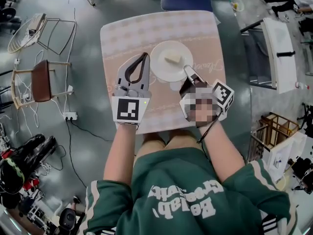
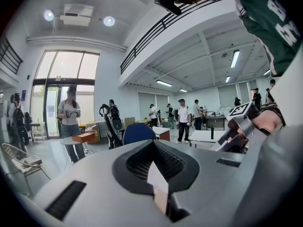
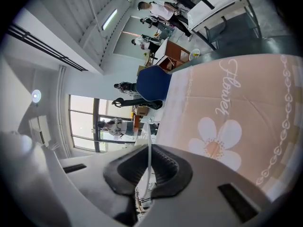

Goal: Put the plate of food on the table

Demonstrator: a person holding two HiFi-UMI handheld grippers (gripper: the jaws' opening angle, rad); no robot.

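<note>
Pinching the plate rim is the right hand-held gripper; left hand-held gripper closed.

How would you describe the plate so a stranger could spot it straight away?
Start at the square table with the pink patterned cloth in front of the person. Near its middle is a round white plate carrying one pale chunk of food, its near rim pinched by the right gripper. It is the only dish on that cloth.

Bright, even light from tall windows and ceiling lamps; fisheye bending, dark corners, left gripper blurred.
</note>
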